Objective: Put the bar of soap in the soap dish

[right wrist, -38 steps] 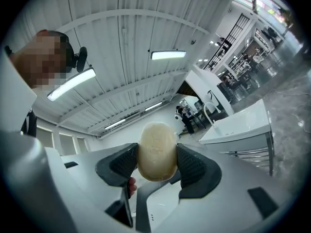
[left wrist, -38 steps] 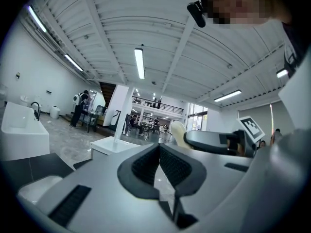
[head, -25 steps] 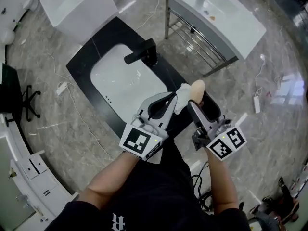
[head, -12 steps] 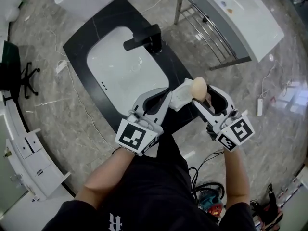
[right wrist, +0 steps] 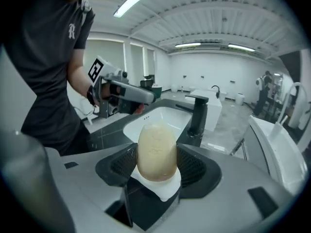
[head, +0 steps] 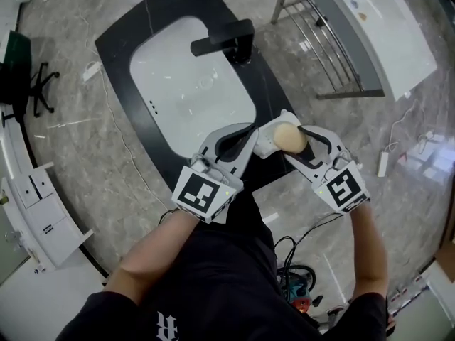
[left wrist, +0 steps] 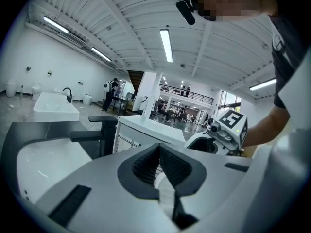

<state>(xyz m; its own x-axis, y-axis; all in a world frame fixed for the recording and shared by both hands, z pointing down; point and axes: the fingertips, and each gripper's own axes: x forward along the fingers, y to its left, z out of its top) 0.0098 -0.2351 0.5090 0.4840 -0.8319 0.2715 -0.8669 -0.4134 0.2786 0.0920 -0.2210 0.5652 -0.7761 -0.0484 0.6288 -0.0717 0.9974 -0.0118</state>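
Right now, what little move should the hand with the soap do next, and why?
Probably ease the right gripper down a touch so the bar of soap settles into the soap dish. The soap stands clamped between the right jaws with the white dish directly under it, and the left gripper pinches the dish's edge. I can't tell if soap and dish touch.

Looking steeply down on a black counter [head: 163, 9] with a white sink [head: 192, 77] and a black faucet [head: 224, 40]. Over the counter's near corner, right gripper [head: 293, 141] with jaws clamped on the tan bar of soap [head: 286, 136], hard against the white soap dish [head: 264, 146]. Left gripper [head: 250, 139] pinching that dish from the other side. Upper right, second white basin [head: 377, 27] on a metal stand; far left, black office chair [head: 25, 91] on the grey stone floor [head: 78, 155].
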